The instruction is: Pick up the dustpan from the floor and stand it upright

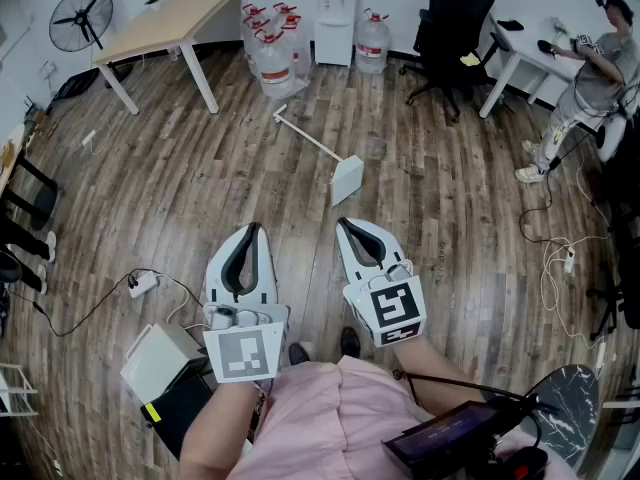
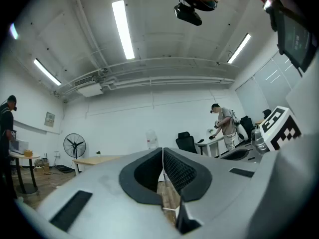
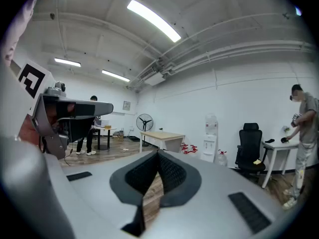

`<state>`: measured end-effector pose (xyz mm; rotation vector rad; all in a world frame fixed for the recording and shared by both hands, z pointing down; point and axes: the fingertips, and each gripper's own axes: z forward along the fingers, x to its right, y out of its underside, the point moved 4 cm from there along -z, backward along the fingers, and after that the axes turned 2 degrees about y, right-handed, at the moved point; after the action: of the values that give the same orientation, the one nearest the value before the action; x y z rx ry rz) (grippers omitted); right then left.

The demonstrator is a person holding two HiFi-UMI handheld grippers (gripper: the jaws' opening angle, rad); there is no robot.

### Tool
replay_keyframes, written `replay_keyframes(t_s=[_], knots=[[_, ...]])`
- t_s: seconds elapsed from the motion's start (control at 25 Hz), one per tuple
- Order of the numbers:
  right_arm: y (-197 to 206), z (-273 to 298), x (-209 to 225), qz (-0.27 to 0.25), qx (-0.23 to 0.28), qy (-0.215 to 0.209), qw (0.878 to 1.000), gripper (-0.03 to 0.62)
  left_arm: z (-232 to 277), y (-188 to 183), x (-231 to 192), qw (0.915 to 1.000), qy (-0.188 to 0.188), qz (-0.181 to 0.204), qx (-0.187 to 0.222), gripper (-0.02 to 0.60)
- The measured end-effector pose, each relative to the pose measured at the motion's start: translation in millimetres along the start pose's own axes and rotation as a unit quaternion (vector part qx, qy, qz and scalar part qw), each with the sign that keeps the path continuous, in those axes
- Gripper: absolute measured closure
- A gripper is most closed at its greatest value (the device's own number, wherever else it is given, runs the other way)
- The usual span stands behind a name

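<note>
I see a grey-brown wood-plank floor (image 1: 200, 188). A white long-handled plastic dustpan (image 1: 346, 178) lies on it, clear plastic water jugs (image 1: 272, 56) stand clustered beyond, and a white power strip (image 1: 142, 285) lies near me.

Bare floor (image 1: 300, 206) up to dustpan (image 1: 346, 179), bottles (image 1: 272, 56) beyond

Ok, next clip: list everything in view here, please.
dustpan: one, white, long-handled, lying on the floor, mid-frame
table: one, light wood, far left
fan: one, black, beyond the table
water bottles: several, clear, red caps, far wall
water dispenser: one, white, far wall
office chair: one, black, far right
desk: one, white, far right
person: one, light clothes, standing at the desk
power strip: one, white, floor at left
left gripper: one, white, jaws shut, empty
right gripper: one, white, jaws shut, empty
</note>
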<state>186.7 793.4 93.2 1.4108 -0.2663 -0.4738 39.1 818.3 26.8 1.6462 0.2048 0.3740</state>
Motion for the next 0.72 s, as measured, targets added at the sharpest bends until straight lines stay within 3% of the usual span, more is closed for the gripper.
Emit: replay_keyframes(t_s=[0.4, 0.56, 0.6, 0.64, 0.68, 0.72], knots=[[9.9, 4.9, 27.7, 0.004, 0.004, -0.017, 1.000, 0.594, 27.6, 6.1, 23.2, 0.9999, 0.002, 0.011, -0.002, 0.563], [7.3, 4.0, 42.4, 0.015, 0.030, -0.020, 0.999, 0.592, 38.3, 7.7, 31.1, 0.9998, 0.000, 0.020, -0.006, 0.563], [6.8, 3.7, 41.3, 0.016, 0.036, -0.029, 0.999, 0.547, 37.2, 11.3, 30.4, 0.9998, -0.004, 0.018, -0.010, 0.563], [6.8, 4.7, 39.9, 0.016, 0.038, -0.039, 0.998, 0.415, 36.0, 15.0, 28.7, 0.9997, -0.008, 0.018, -0.013, 0.563], [7.4, 7.6, 41.3, 0.013, 0.037, -0.043, 0.998, 0.375, 37.0, 18.1, 27.3, 0.9997, -0.013, 0.015, -0.017, 0.563], [8.4, 12.0, 46.7, 0.008, 0.036, -0.042, 0.998, 0.375, 41.1, 20.6, 26.9, 0.9996, -0.018, 0.011, -0.021, 0.563]])
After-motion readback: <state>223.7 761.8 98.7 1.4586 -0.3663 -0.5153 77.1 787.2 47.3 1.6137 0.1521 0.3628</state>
